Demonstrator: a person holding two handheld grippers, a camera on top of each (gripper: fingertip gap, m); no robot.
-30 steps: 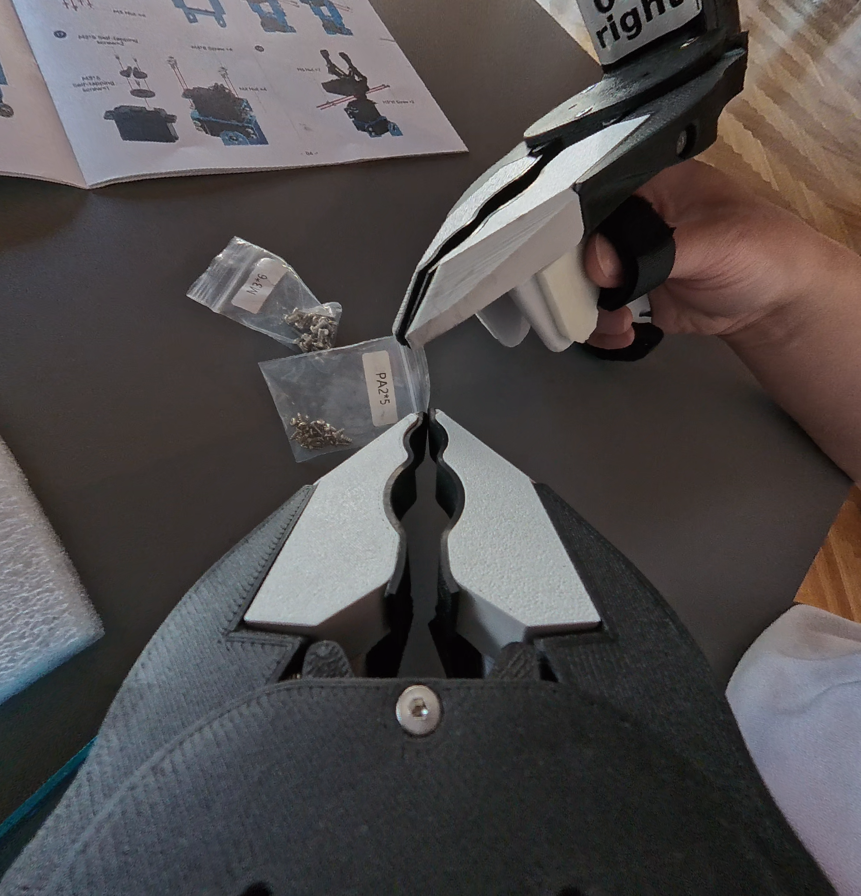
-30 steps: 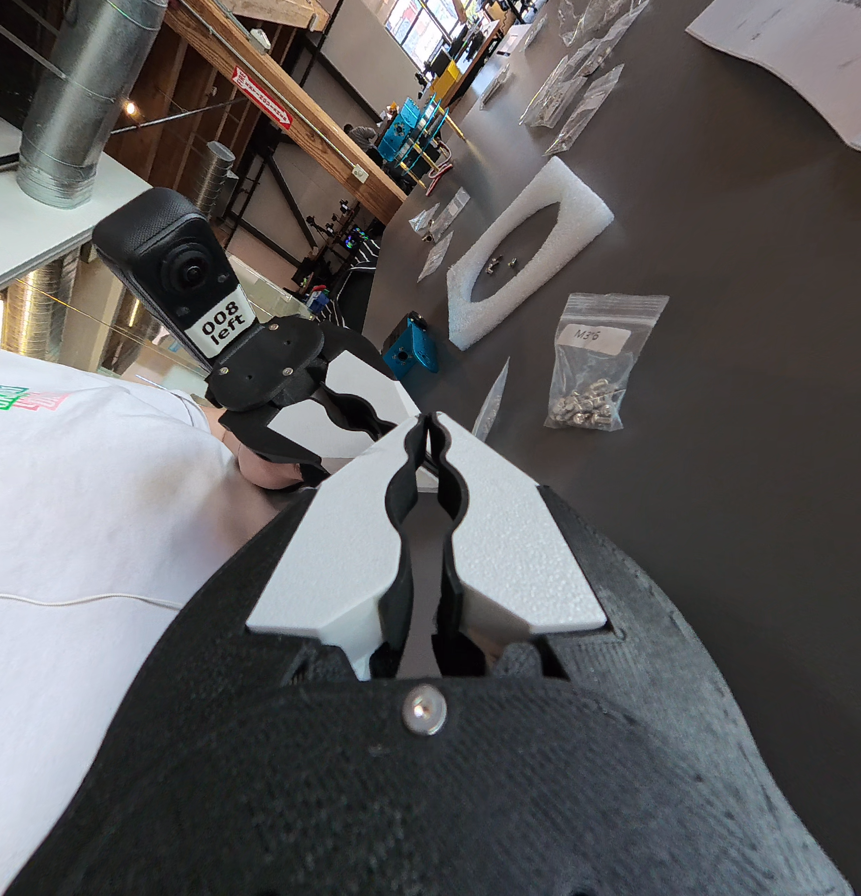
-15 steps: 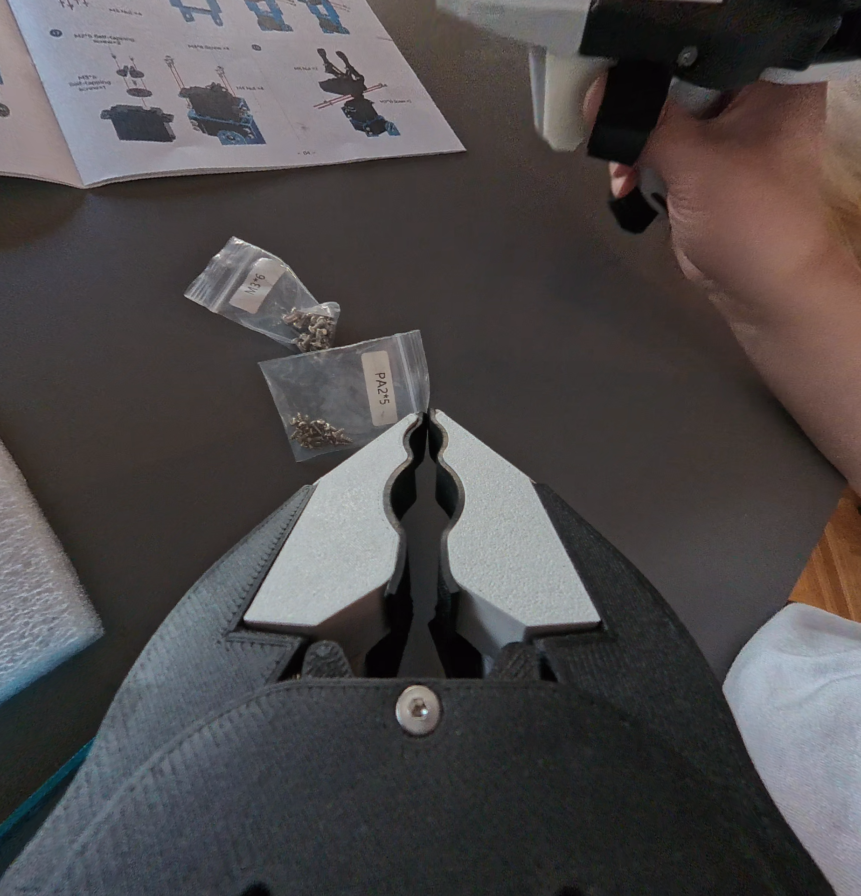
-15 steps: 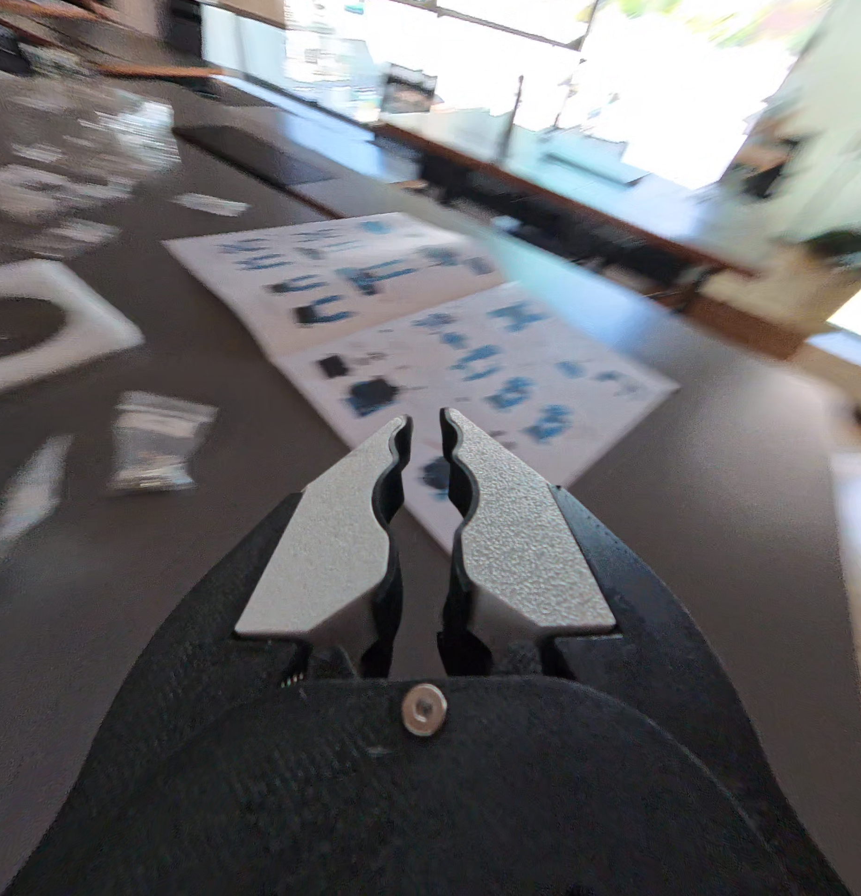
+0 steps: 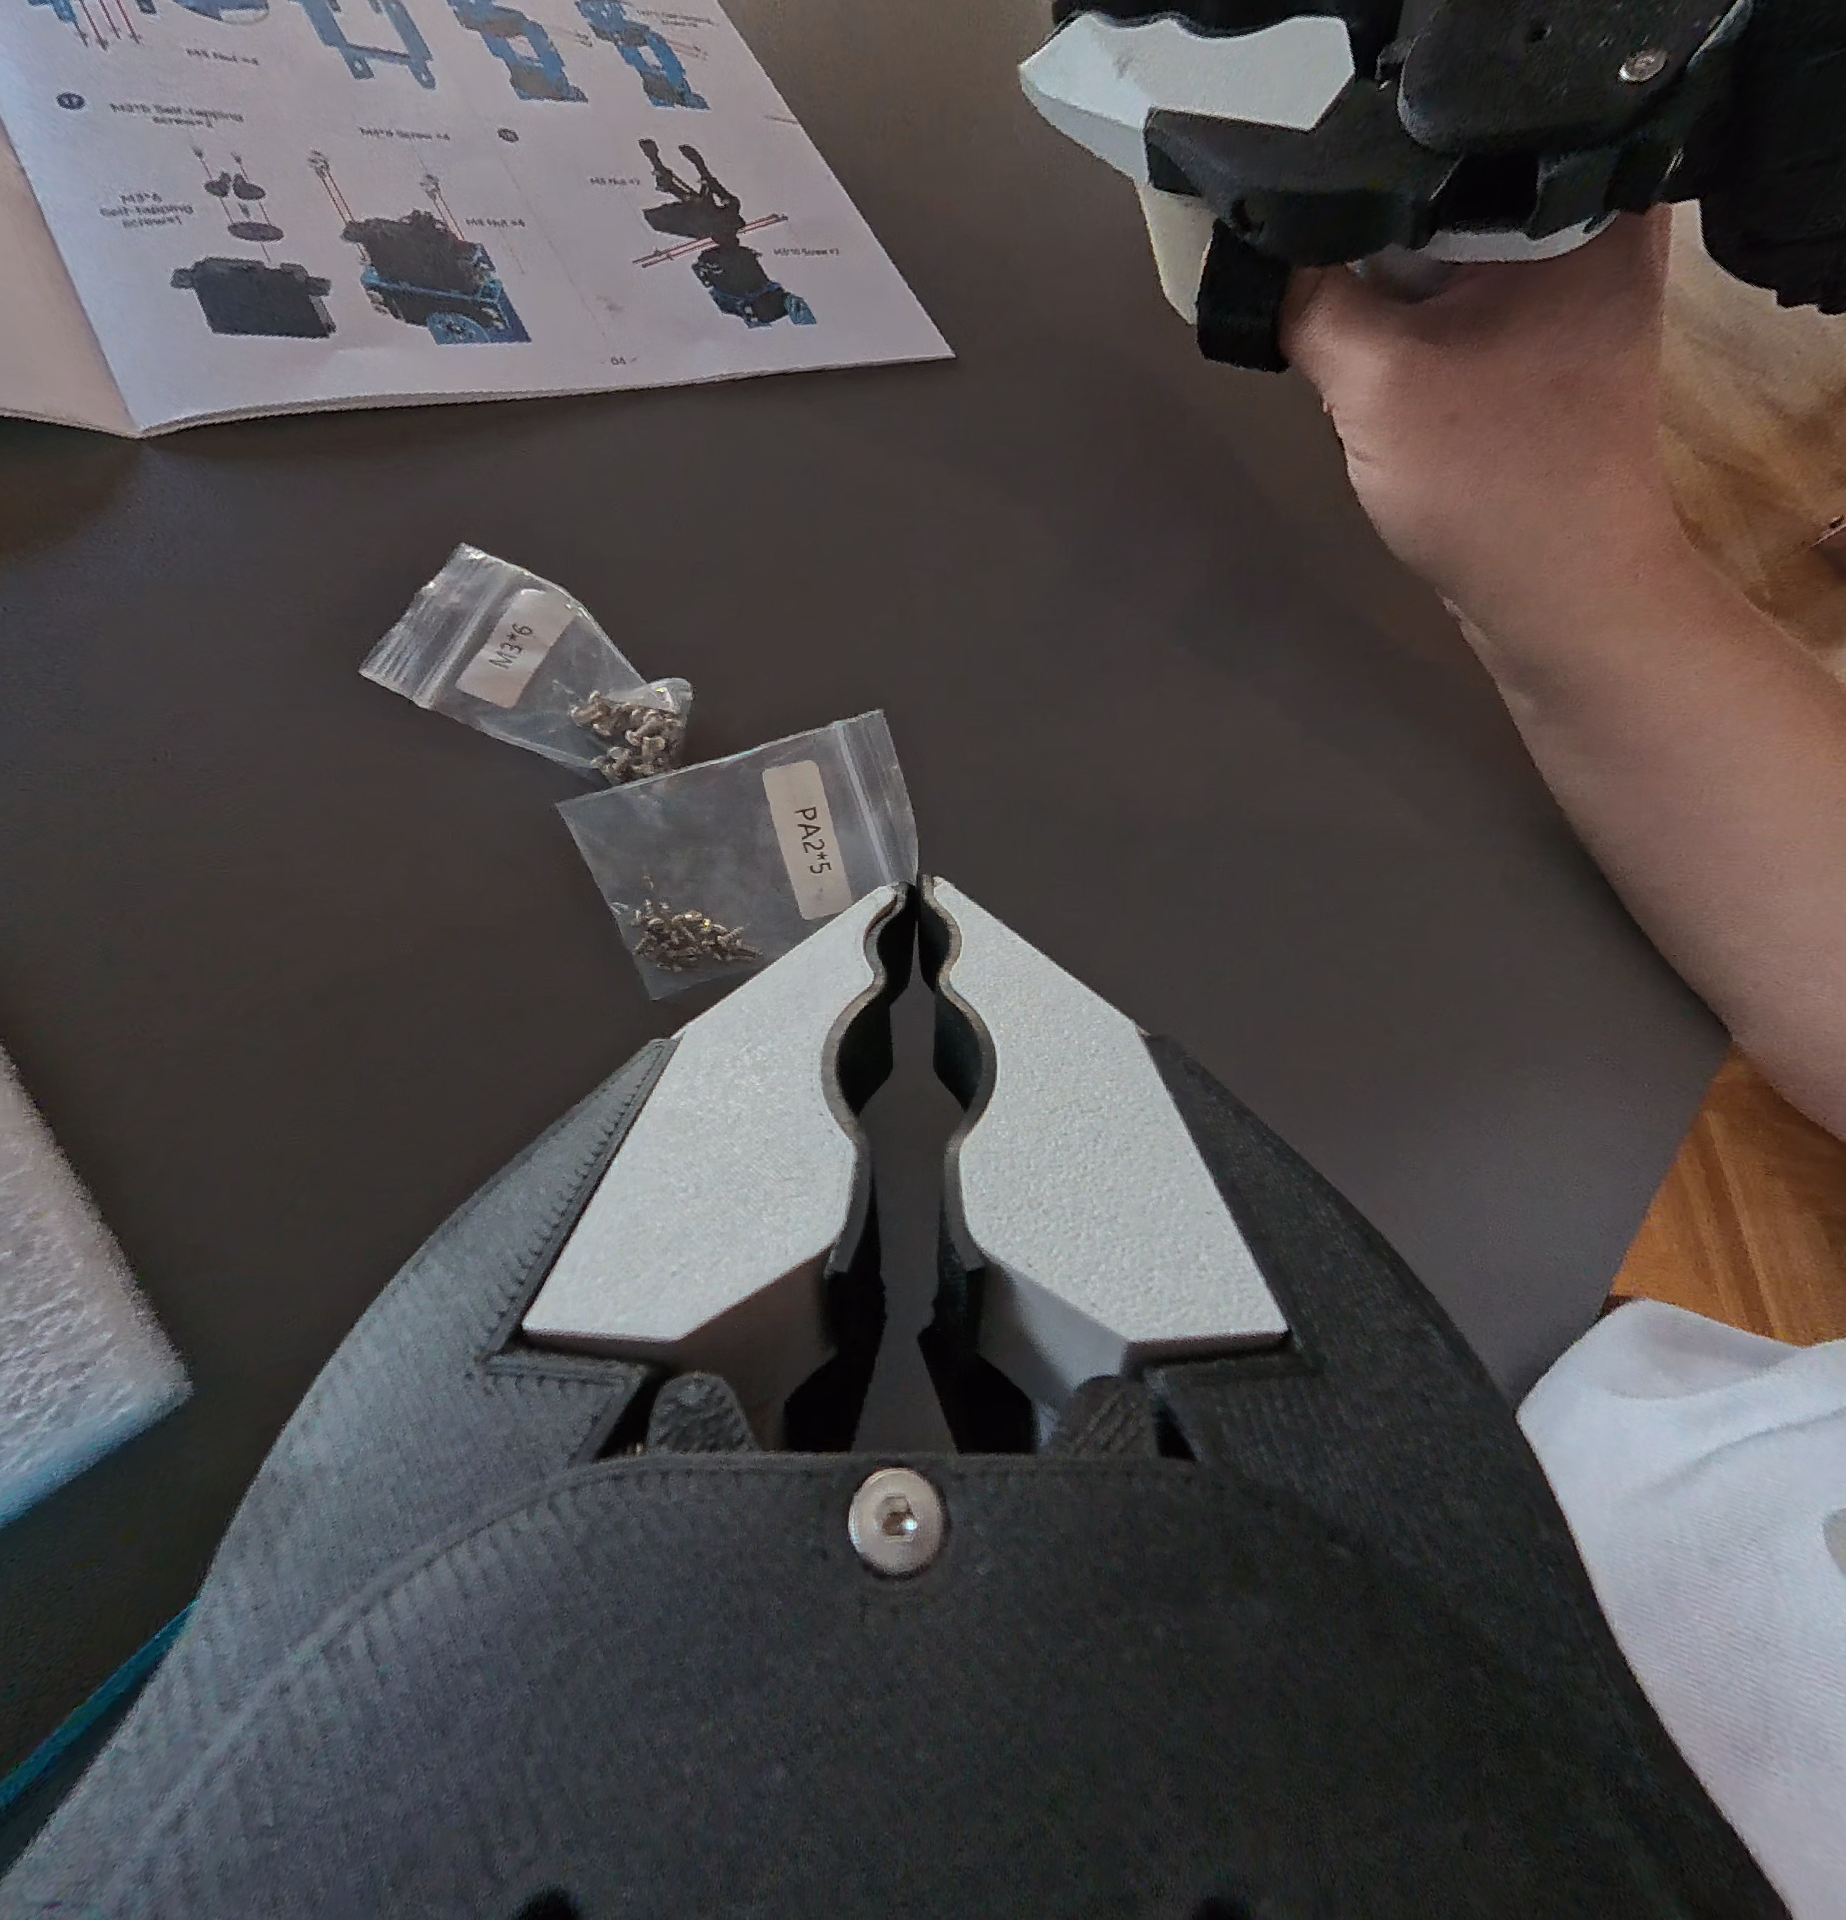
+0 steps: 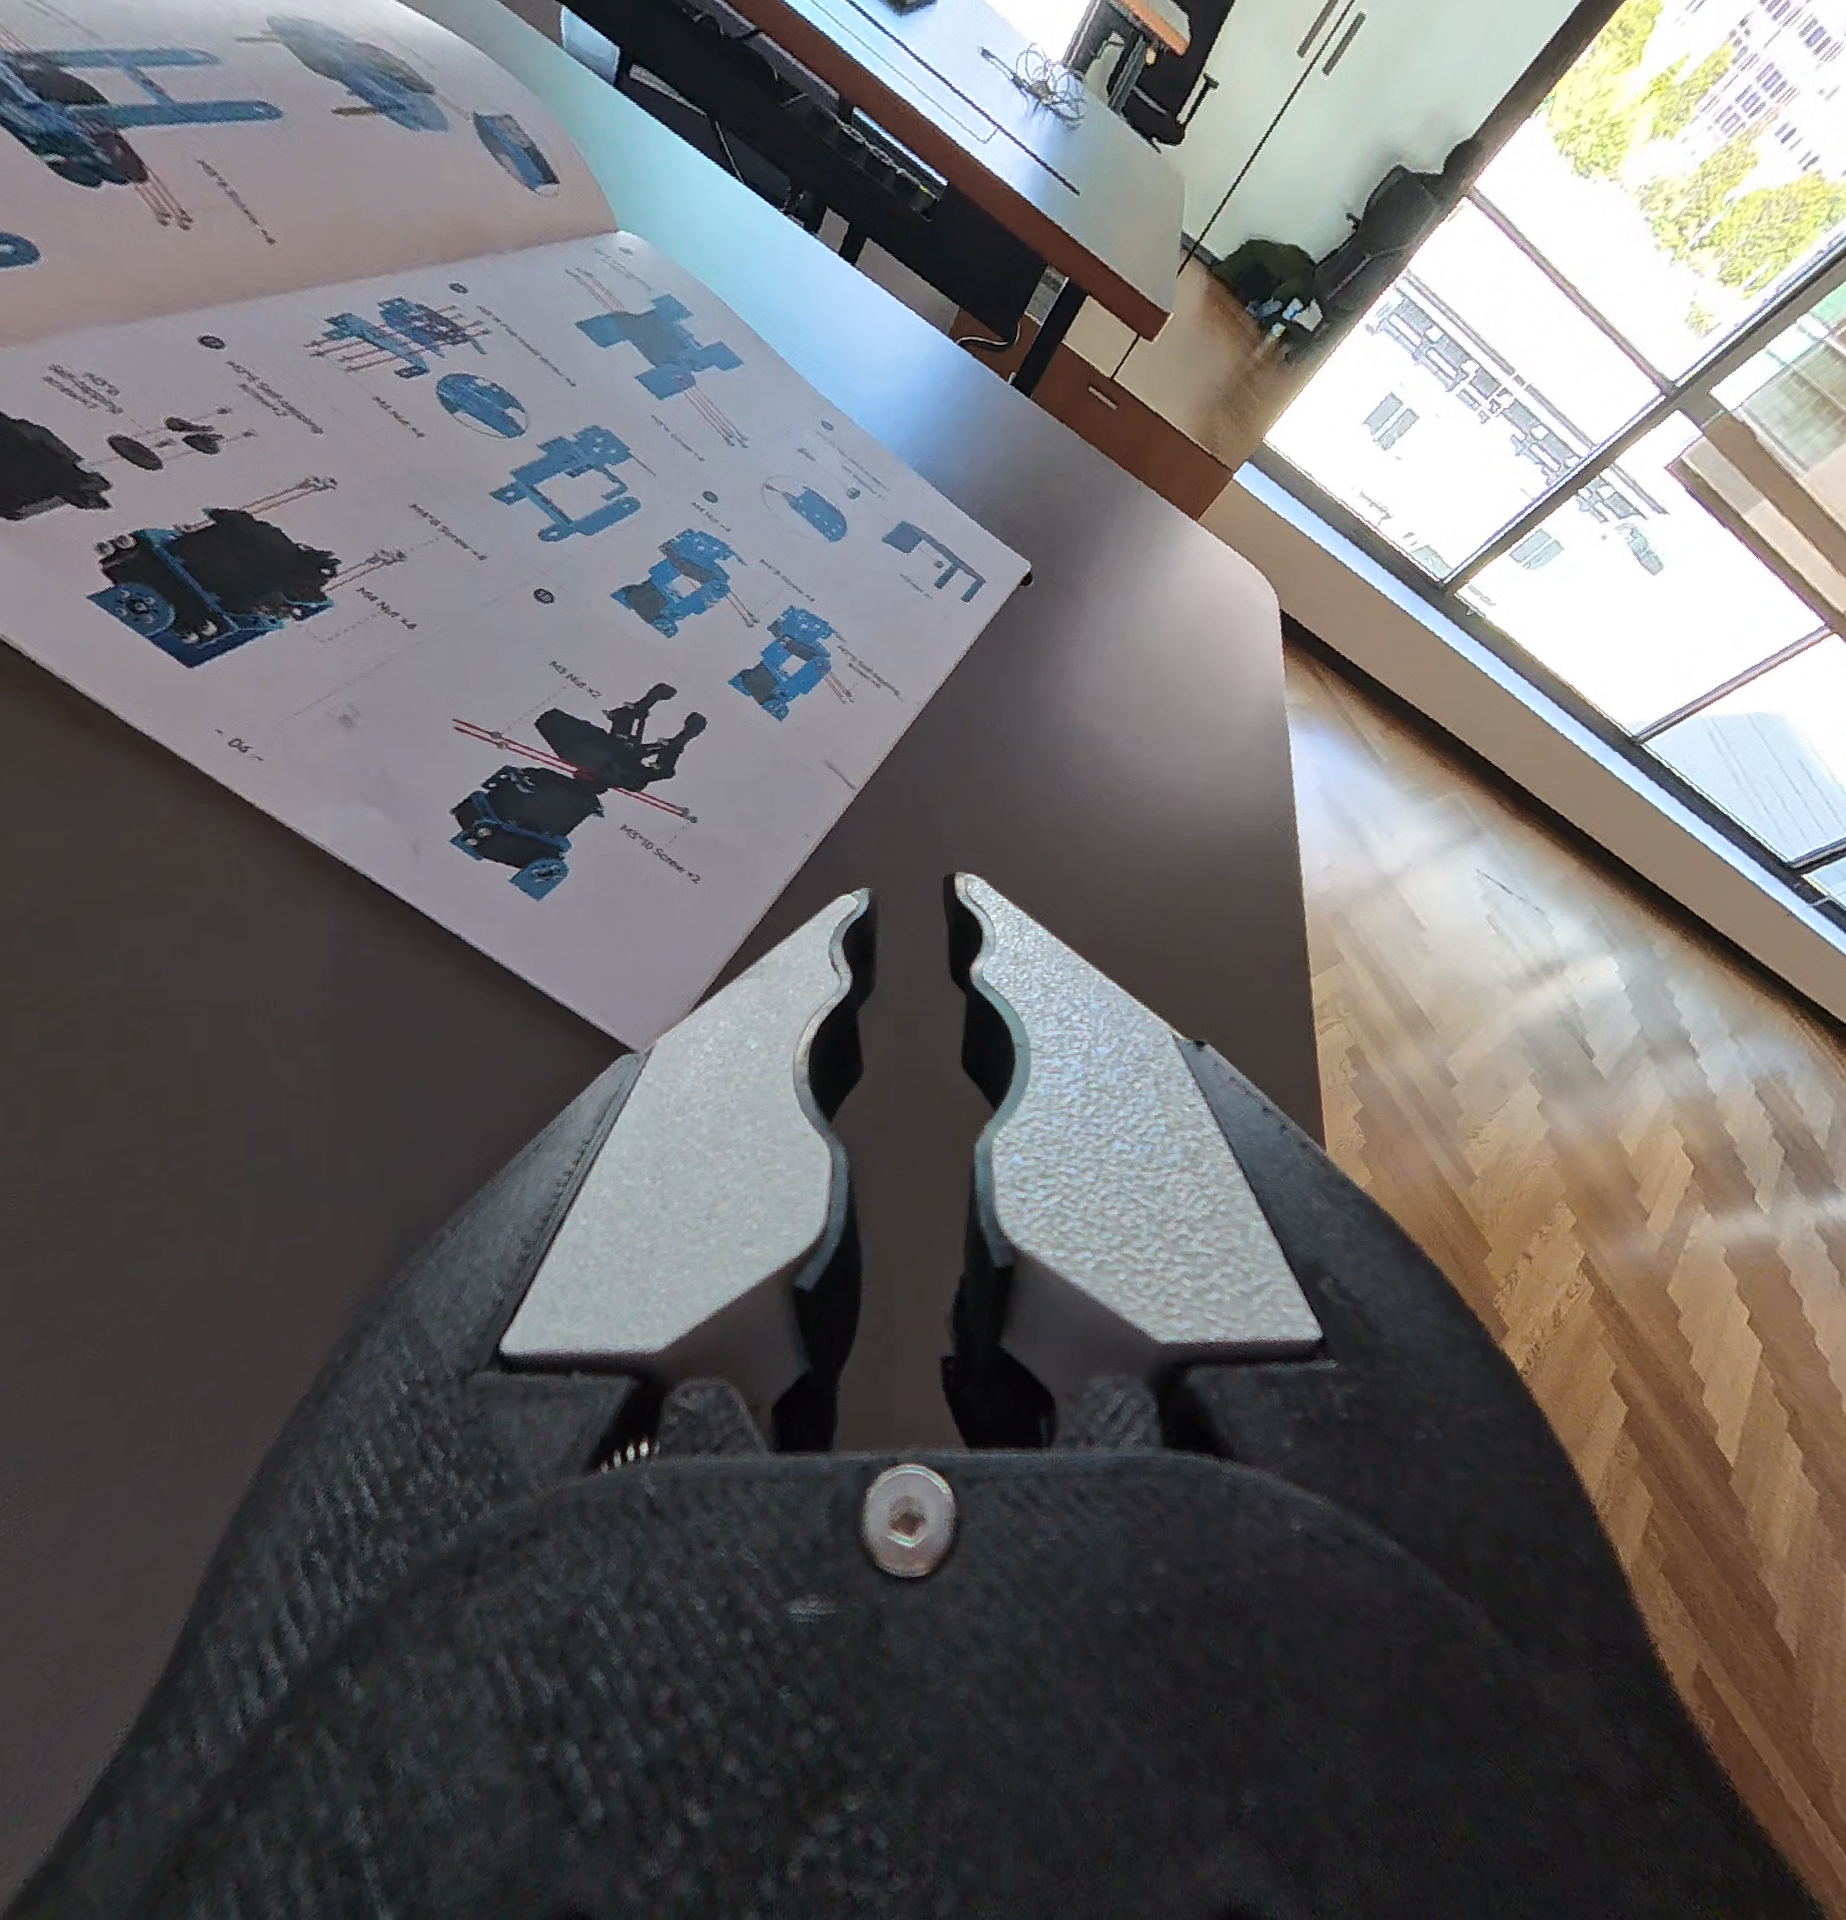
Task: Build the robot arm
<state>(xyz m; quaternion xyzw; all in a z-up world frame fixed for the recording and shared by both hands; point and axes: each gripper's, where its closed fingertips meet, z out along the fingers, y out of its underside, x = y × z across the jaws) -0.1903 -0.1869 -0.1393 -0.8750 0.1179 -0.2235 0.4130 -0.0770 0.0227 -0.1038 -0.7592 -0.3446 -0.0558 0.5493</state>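
Observation:
My left gripper [image 5: 919, 891] is shut on the corner of a small clear zip bag [image 5: 721, 862] with a white label and several tiny screws, held just above the dark table [image 5: 1106, 623]. A second clear bag of screws [image 5: 545, 665] lies on the table just beyond it. My right gripper [image 6: 911, 899] is slightly open and empty, above the table near the corner of an open instruction booklet [image 6: 431, 520]. In the left wrist view its white fingers [image 5: 1158, 73] show at the top right, held by a hand [image 5: 1521, 499], well apart from the bag.
The booklet [image 5: 431, 208] lies at the back left. A white foam block [image 5: 36, 1299] sits at the left edge. The table's rounded right edge [image 6: 1298, 831] drops to a wood floor [image 6: 1573, 1143]. A white garment [image 5: 1729, 1558] is at the lower right. The white foam block [image 5: 36, 1299] is about 15 cm from my left fingertips.
The right gripper let go of the bag's top, opened a little, and swung up and away to the right toward the booklet. The left gripper kept its hold on the bag.

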